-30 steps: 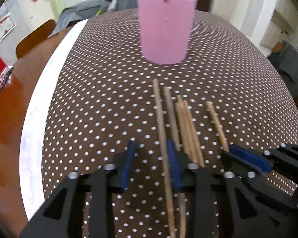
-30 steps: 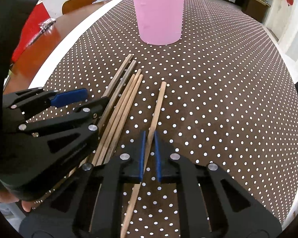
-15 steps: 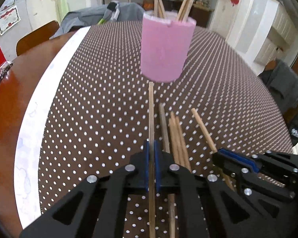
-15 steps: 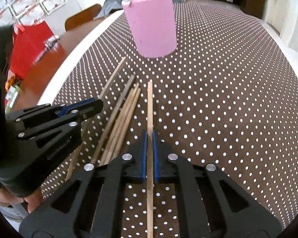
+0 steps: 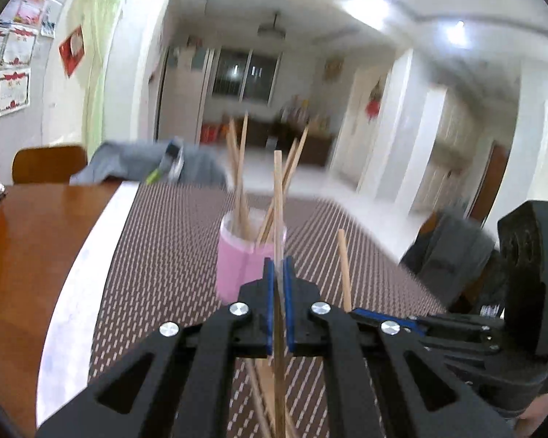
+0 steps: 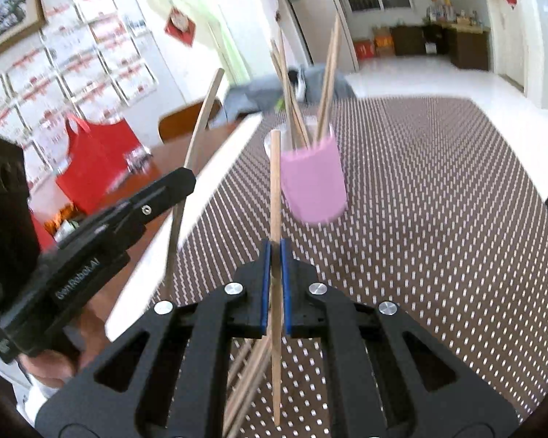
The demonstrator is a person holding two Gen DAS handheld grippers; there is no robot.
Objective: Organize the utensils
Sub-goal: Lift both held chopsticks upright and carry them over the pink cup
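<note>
A pink cup (image 5: 243, 257) (image 6: 313, 179) stands on the dotted brown tablecloth and holds several wooden chopsticks. My left gripper (image 5: 278, 266) is shut on one wooden chopstick (image 5: 278, 197), lifted and tilted up towards the cup. My right gripper (image 6: 275, 248) is shut on another chopstick (image 6: 275, 182), also lifted, short of the cup. The left gripper (image 6: 179, 197) with its chopstick (image 6: 204, 106) shows in the right wrist view, and the right gripper (image 5: 383, 319) with its chopstick (image 5: 344, 270) shows in the left wrist view. Several loose chopsticks (image 6: 248, 372) lie below the grippers.
The brown wooden table (image 5: 29, 241) is bare to the left of the cloth. A wooden chair (image 5: 49, 164) and grey clothing (image 5: 142, 162) are at the far side. A red bag (image 6: 95, 160) stands on the left.
Both grippers closed on a chopstick each, then lifted them off the cloth and tilted them upward towards the cup.
</note>
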